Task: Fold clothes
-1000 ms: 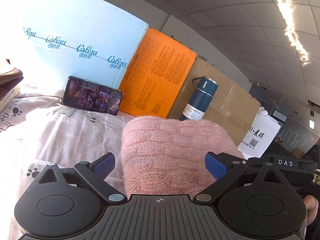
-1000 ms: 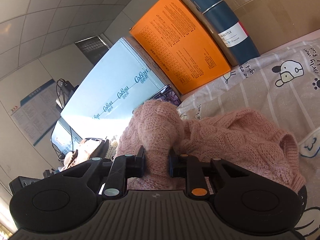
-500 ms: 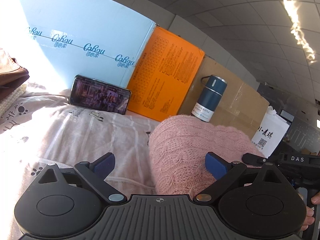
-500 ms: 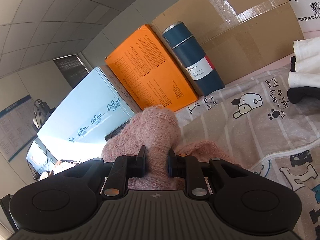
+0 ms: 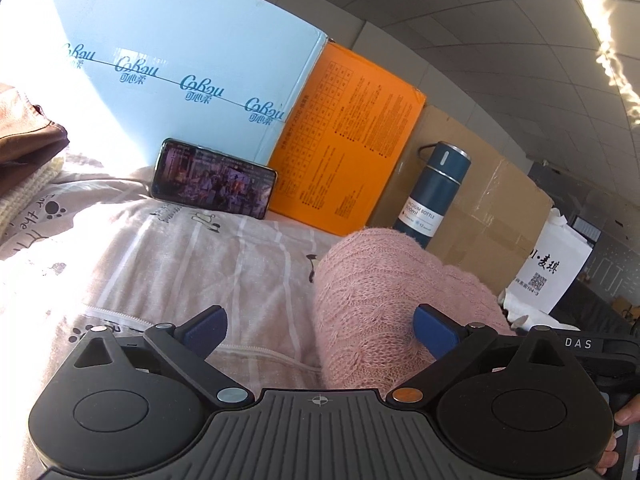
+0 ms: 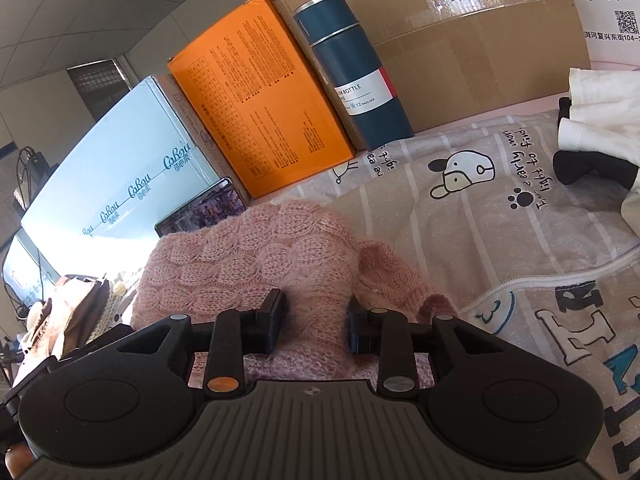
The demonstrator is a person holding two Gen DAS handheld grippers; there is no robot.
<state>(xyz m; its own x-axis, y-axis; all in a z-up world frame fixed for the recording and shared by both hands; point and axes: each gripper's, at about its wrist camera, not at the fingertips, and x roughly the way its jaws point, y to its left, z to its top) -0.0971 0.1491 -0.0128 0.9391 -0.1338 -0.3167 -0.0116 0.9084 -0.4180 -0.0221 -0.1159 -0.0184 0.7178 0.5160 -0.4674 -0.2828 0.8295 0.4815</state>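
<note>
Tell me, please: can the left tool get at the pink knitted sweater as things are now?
Probably yes. The left tool stands open, and the pink sweater already lies between its fingers on the printed cloth, with nothing in front. The right tool has just been opening around the same sweater.

Both fisheye views sat low and close behind their own fingers, looking across the printed bedsheet (image 5: 248, 264) toward the upright boxes. Both shared the pink cable-knit sweater (image 5: 384, 300) (image 6: 256, 256), the orange cardboard box (image 5: 352, 140) (image 6: 260, 96) and the dark blue steel flask (image 5: 432, 192) (image 6: 356, 68).
</note>
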